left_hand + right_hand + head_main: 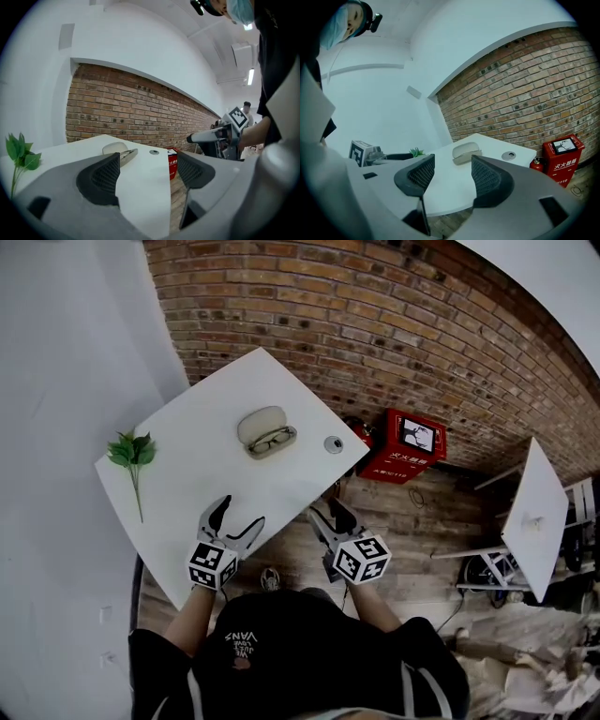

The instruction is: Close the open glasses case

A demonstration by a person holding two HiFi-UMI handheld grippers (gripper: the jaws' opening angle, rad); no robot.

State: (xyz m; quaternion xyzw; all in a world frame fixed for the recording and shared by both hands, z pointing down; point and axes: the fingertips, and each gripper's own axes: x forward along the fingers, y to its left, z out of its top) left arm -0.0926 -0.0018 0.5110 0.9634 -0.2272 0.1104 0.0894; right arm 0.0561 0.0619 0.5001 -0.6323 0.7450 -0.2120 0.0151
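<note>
The open glasses case (266, 430) sits near the middle of the white desk (187, 486), well apart from both tools, with what looks like a pair of glasses lying in its lower half. The left hand-held gripper (237, 514) hovers over the desk's near edge, jaws spread with nothing between them. The right hand-held gripper (328, 512), just off that edge above the wooden floor (412, 521), is likewise spread and empty.
</note>
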